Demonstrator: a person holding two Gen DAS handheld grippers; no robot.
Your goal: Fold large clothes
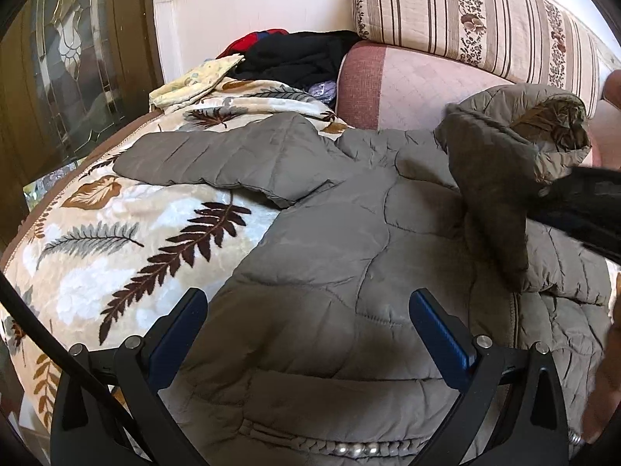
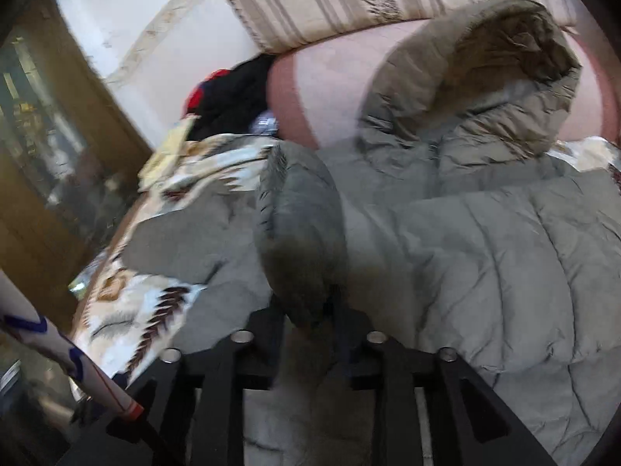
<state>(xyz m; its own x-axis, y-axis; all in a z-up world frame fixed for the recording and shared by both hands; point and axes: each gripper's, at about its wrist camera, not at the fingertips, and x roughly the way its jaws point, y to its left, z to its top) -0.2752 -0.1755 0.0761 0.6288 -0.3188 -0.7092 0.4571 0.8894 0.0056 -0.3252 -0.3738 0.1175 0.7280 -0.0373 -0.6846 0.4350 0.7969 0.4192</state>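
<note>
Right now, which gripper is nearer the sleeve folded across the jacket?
Right. The right gripper has the sleeve between its fingers at the cuff, though blur hides whether it presses. The left gripper hovers open over the jacket's lower body, apart from that sleeve.

Bedding and furnishings around the work area

A leaf-printed blanket [image 1: 128,240] is spread over the bed; a pink pillow [image 1: 407,85] is propped under a striped floral cushion [image 1: 465,11], dark and red clothes [image 1: 295,54] are heaped beside it, and a glazed wooden door [image 1: 66,62] is seen left.
</note>
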